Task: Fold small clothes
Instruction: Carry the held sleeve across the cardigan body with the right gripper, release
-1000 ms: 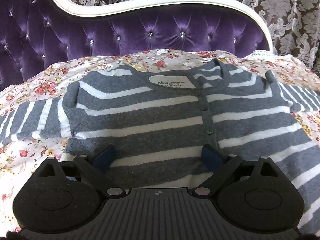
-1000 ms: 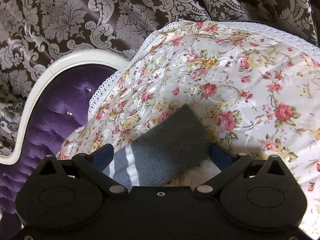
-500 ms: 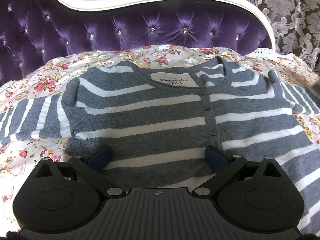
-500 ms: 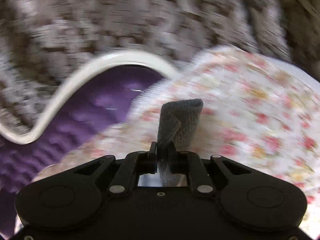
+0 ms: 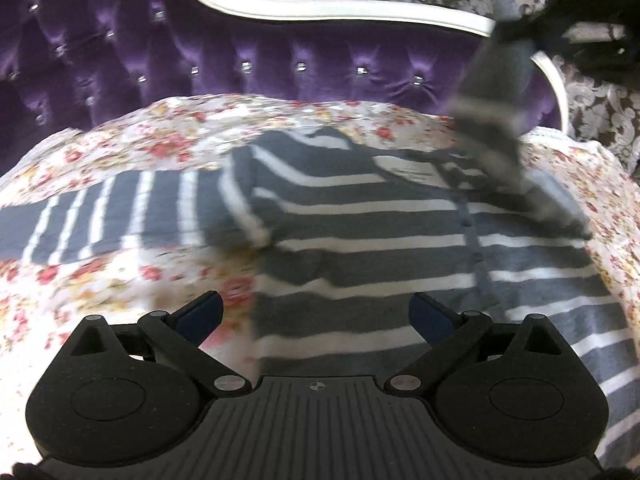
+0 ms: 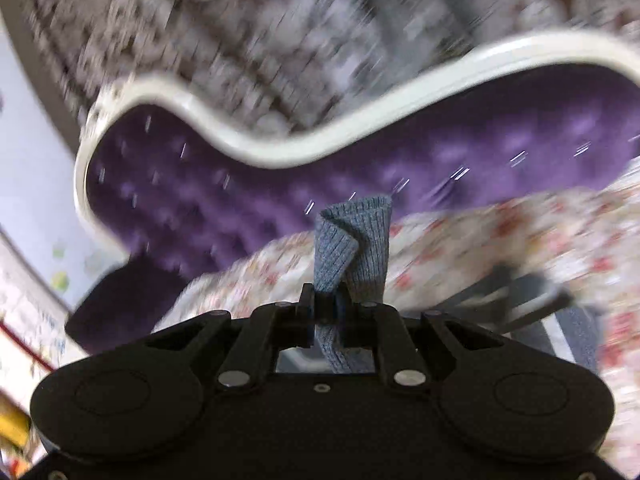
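The right gripper (image 6: 327,312) has its jaws clenched on the ribbed cuff (image 6: 352,240) of a sleeve, the knit bunched and standing up between the fingertips. The left gripper (image 5: 316,314) is spread wide and grasps nothing; its blue pads (image 5: 200,314) hover low over the hem edge of the striped sweater (image 5: 360,248), one pad over the cloth and the other over the floral bedspread (image 5: 120,284).

The sweater lies flat, front up, collar toward the purple tufted headboard (image 5: 240,56), its body running away from the left gripper. The raised sleeve (image 5: 492,112) hangs from the right gripper at upper right and slants down to the shoulder; the other sleeve (image 5: 100,212) lies stretched out flat to the left. My guess is that the fold turns on carrying the raised sleeve leftward across the chest, and the right gripper holds it.

Only the left wrist view shows the whole garment and the sleeve's slant. The right wrist view shows the grip itself, though heavy blur makes the rest uncertain.
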A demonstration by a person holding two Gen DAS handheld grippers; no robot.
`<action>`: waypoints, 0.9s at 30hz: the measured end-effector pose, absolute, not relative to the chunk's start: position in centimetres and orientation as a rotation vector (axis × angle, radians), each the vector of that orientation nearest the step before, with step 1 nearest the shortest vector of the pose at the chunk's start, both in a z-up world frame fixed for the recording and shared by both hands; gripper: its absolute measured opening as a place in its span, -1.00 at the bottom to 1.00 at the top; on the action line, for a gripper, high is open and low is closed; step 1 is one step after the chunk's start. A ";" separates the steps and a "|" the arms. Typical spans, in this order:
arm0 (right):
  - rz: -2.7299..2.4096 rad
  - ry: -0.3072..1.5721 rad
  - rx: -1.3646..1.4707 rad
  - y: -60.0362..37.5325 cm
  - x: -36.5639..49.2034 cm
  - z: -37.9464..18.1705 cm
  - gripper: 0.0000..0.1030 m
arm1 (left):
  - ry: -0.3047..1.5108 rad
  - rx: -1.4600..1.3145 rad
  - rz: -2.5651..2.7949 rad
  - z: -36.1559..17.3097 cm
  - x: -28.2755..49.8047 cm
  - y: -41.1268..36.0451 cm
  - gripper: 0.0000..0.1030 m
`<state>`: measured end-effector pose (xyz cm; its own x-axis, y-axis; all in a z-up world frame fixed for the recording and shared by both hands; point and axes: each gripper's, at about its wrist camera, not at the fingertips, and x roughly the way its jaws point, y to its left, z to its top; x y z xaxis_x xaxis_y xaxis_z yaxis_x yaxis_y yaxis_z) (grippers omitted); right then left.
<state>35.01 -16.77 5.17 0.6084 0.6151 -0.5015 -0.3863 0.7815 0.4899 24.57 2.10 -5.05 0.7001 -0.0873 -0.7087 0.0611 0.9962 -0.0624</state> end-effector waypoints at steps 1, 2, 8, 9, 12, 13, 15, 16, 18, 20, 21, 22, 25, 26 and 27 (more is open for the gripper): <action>0.605 0.725 0.347 -15.4 35.0 4.0 -0.62 | 0.794 -0.035 -0.076 -5.1 24.5 2.5 0.95; 0.620 0.746 0.346 -14.1 35.1 2.8 -0.58 | 0.795 -0.035 -0.070 -5.1 24.4 3.0 0.95; 0.725 0.783 0.412 -12.4 33.3 -1.5 0.44 | 0.807 -0.051 -0.055 -5.2 24.3 4.8 0.95; 0.721 0.771 0.422 -13.3 32.9 -1.7 0.45 | 0.806 -0.050 -0.057 -5.2 24.3 5.0 0.95; 0.650 0.747 0.431 -16.6 32.3 -1.5 0.47 | 0.794 -0.028 -0.066 -5.0 24.7 4.8 0.95; 0.611 0.737 0.434 -18.1 32.2 -1.4 0.48 | 0.791 -0.023 -0.069 -4.8 24.9 4.7 0.95; 0.524 0.723 0.429 -20.9 31.7 -1.5 0.63 | 0.785 -0.023 -0.073 -4.6 25.5 4.6 0.95; 0.480 0.713 0.424 -22.3 31.5 -1.6 0.66 | 0.782 -0.023 -0.074 -4.5 25.7 4.5 0.95; 0.400 0.694 0.419 -25.1 31.2 -1.7 0.67 | 0.771 -0.017 -0.073 -4.1 26.4 4.0 0.95; 0.317 0.722 0.423 -27.3 31.7 -1.8 0.67 | 0.762 -0.005 -0.068 -3.8 27.2 3.4 0.95; 0.297 0.750 0.422 -28.1 32.2 -1.7 0.68 | 0.758 0.000 -0.066 -3.7 27.4 3.0 0.95; 0.289 0.755 0.418 -28.9 32.4 -1.5 0.68 | 0.753 0.006 -0.064 -3.6 27.8 2.5 0.95; 0.241 0.707 0.407 -31.1 32.6 -1.0 0.73 | 0.737 0.029 -0.064 -3.9 28.7 1.0 0.95; 0.229 0.702 0.416 -31.6 32.7 -1.3 0.73 | 0.739 0.038 -0.061 -4.2 29.1 0.6 0.95; 0.234 0.708 0.435 -32.2 32.9 -1.7 0.73 | 0.744 0.050 -0.057 -4.7 29.4 0.2 0.95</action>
